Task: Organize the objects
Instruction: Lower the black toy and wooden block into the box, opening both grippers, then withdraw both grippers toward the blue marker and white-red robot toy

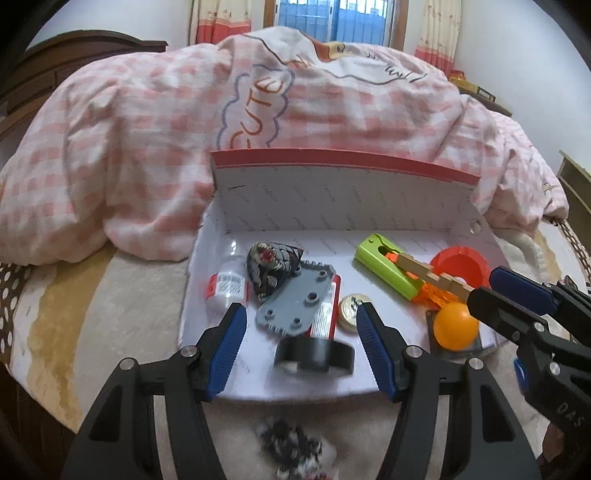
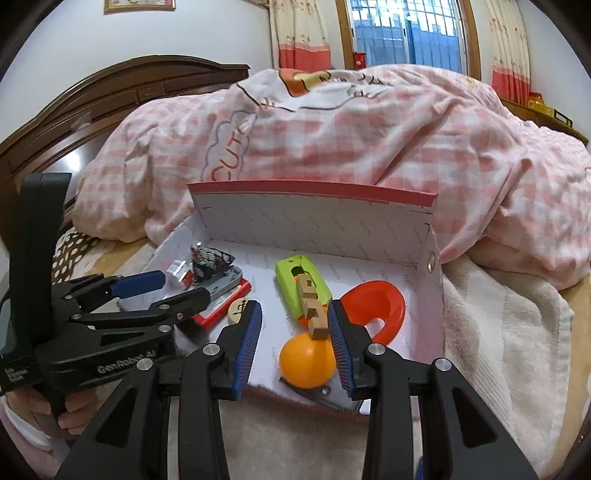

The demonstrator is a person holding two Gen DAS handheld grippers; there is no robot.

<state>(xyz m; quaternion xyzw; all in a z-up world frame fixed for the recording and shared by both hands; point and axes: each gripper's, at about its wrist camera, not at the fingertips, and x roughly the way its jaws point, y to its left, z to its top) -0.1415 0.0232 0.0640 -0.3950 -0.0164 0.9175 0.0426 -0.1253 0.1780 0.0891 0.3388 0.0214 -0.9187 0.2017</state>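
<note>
1. Bedroom scene: cream blanket spread over a bed, white open box lying on it.
2. Nearest, left gripper spread wide, holding nothing, with a blurred black tape roll between its fingers over the box floor.
3. Right gripper also wide, empty, flanking an orange ball at the box's near edge.
4. Just past the ball, a notched wooden block lying across a lime-green case; red bowl beside it.
5. On the left side, grey plate atop a red-edged pack, gold coin, small bottle, dark patterned pouch.
6. Farthest, pink checked quilt heaped behind the box; barred window beyond.
</note>
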